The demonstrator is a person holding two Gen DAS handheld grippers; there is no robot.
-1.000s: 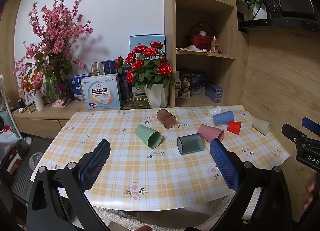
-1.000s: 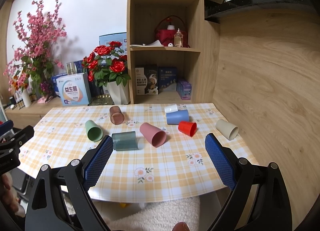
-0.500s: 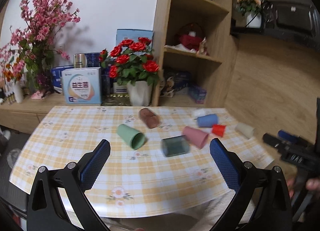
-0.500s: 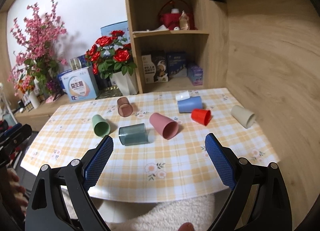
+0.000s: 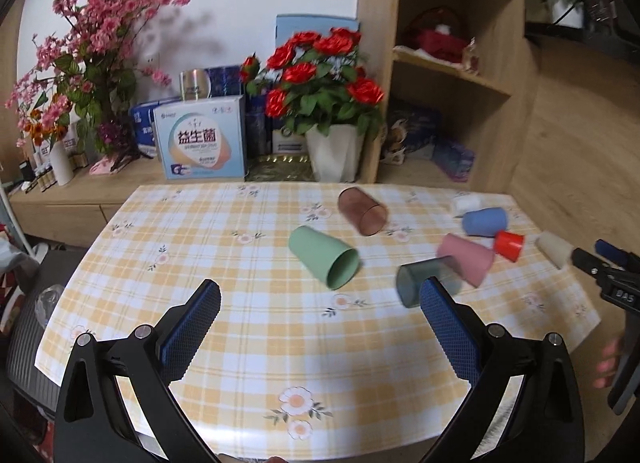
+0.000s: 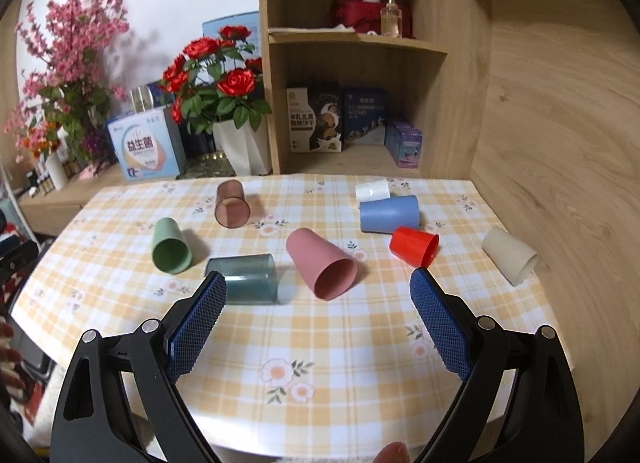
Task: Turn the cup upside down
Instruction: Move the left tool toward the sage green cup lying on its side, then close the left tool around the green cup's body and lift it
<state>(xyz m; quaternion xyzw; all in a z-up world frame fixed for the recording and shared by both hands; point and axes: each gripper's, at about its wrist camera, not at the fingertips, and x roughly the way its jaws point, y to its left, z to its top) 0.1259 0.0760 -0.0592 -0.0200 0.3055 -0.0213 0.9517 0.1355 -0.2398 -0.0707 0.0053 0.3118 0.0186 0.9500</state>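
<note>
Several cups lie on their sides on the checked tablecloth [image 6: 320, 343]: a green cup [image 5: 324, 257] [image 6: 170, 246], a brown translucent cup [image 5: 362, 211] [image 6: 231, 204], a dark teal translucent cup [image 6: 244, 278] [image 5: 416, 283], a pink cup [image 6: 322, 267] [image 5: 466, 257], a blue cup [image 6: 389, 214], a red cup [image 6: 414, 245], a white cup [image 6: 372, 189] and a beige cup [image 6: 509, 256]. My left gripper [image 5: 320, 303] is open and empty, above the table in front of the green cup. My right gripper [image 6: 318, 291] is open and empty, in front of the pink cup.
A white pot of red roses [image 5: 334, 151] and a box [image 5: 200, 139] stand on the sideboard behind the table. A wooden shelf unit [image 6: 360, 63] rises at the back. A wooden wall [image 6: 560, 143] runs along the right edge of the table.
Both grippers have moved forward and lower over the table. The cups look larger and closer in both views. The cups themselves have not moved.
</note>
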